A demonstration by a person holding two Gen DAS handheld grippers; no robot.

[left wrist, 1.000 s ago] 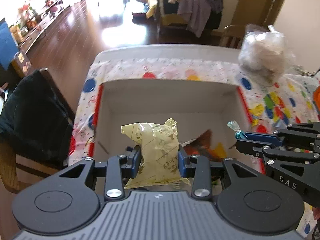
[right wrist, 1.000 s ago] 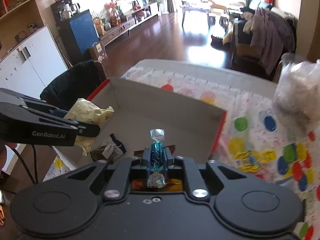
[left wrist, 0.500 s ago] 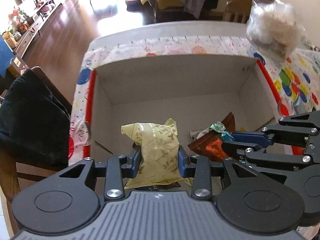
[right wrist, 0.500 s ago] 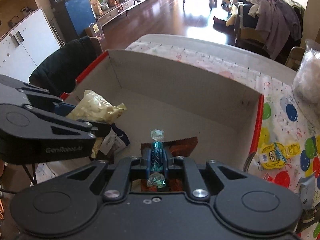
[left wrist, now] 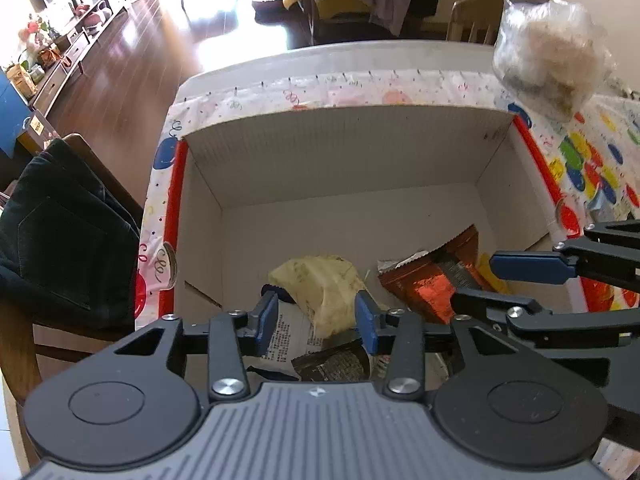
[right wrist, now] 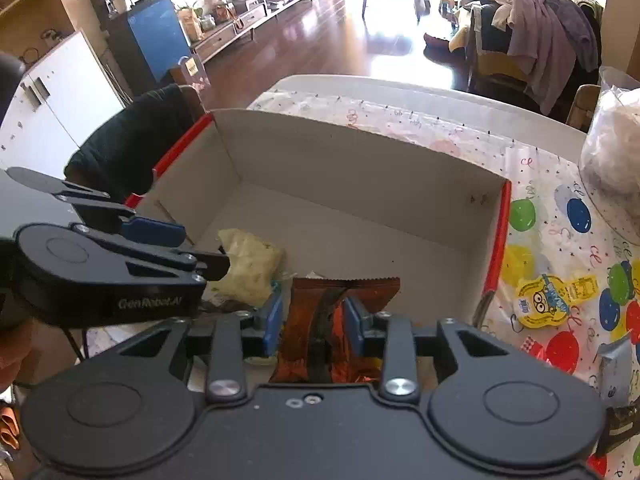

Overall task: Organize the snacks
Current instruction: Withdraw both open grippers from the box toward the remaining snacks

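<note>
A white cardboard box with red edges holds the snacks. My left gripper hangs over its near left corner with its jaws opening. The yellow packet lies loose on the box floor beyond the pads. In the right wrist view the box sits ahead and the left gripper reaches in beside the yellow packet. My right gripper is opening too, with nothing between its pads. Below it lies a brown and orange packet. A scrap of teal wrapper shows by the yellow packet.
A clear bag of pale stuff stands at the table's far right. A yellow cartoon snack lies on the balloon-print tablecloth right of the box. A dark garment hangs on a chair at the left. Printed packets lie under the left gripper.
Both grippers sank into the box. The left jaws parted and the yellow packet dropped to the floor. The right jaws opened and the teal candy left them.
</note>
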